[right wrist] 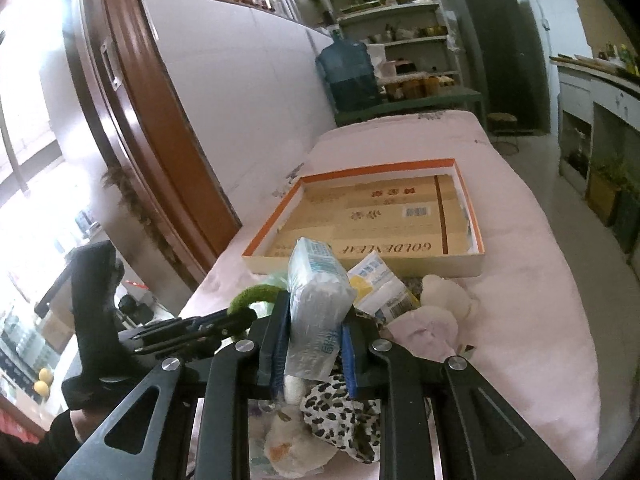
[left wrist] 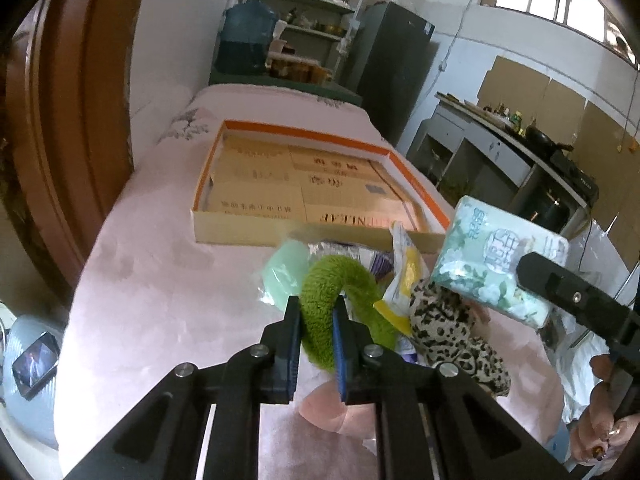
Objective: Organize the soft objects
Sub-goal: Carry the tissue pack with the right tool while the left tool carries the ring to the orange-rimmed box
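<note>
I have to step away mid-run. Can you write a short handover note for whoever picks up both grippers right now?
Left gripper: shut on the green fuzzy ring, lifted over the pile.
Right gripper: shut on the tissue pack, held above the pile.
Orange-rimmed box: behind the pile, nothing soft in it yet.
Left on the pink cover: leopard-print cloth, mint green pack, yellow-and-white packet, pale plush items.
Next, probably: put both held items in the box.

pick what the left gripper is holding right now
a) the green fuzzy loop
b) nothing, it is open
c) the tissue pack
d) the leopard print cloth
a: the left gripper has its two fingers closed on the green fuzzy loop, while the tissue pack sits in the right gripper.
</note>
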The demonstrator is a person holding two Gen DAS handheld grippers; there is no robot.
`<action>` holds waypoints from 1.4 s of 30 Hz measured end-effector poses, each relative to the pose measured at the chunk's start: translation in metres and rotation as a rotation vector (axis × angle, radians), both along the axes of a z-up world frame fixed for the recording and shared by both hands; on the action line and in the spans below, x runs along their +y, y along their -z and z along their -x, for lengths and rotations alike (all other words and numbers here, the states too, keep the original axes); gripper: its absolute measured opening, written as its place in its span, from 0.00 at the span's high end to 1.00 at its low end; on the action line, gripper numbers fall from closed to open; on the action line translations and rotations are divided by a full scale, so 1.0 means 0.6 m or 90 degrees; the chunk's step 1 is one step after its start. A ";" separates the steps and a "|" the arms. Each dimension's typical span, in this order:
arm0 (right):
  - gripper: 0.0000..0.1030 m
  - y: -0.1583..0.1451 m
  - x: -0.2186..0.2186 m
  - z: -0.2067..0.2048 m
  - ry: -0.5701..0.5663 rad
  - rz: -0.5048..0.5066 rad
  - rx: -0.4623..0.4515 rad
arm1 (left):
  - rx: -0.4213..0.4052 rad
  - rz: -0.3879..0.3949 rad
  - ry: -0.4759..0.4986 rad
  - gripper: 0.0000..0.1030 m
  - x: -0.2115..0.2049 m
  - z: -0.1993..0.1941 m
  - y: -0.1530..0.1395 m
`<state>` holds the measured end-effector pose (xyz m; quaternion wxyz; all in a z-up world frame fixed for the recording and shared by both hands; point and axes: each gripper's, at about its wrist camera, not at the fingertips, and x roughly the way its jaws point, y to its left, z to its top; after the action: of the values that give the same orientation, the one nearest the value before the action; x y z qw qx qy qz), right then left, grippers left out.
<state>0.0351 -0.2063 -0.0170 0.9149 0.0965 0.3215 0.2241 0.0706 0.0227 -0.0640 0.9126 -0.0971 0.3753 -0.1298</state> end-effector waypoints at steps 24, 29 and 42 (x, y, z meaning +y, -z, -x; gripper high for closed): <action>0.78 -0.057 -0.015 -0.050 -0.010 0.009 -0.061 | -0.098 -0.066 -0.053 0.86 0.011 -0.034 -0.110; 0.78 -0.068 -0.015 -0.091 -0.019 0.009 -0.068 | -0.101 -0.079 -0.063 0.86 0.002 -0.073 -0.120; 0.78 -0.067 -0.013 -0.237 -0.032 0.005 -0.044 | -0.070 -0.066 -0.075 0.86 -0.004 -0.215 -0.115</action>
<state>0.1770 -0.2141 0.0230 0.9200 0.0769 0.2929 0.2489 0.1994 0.0200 0.0050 0.9418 -0.0642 0.3242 -0.0614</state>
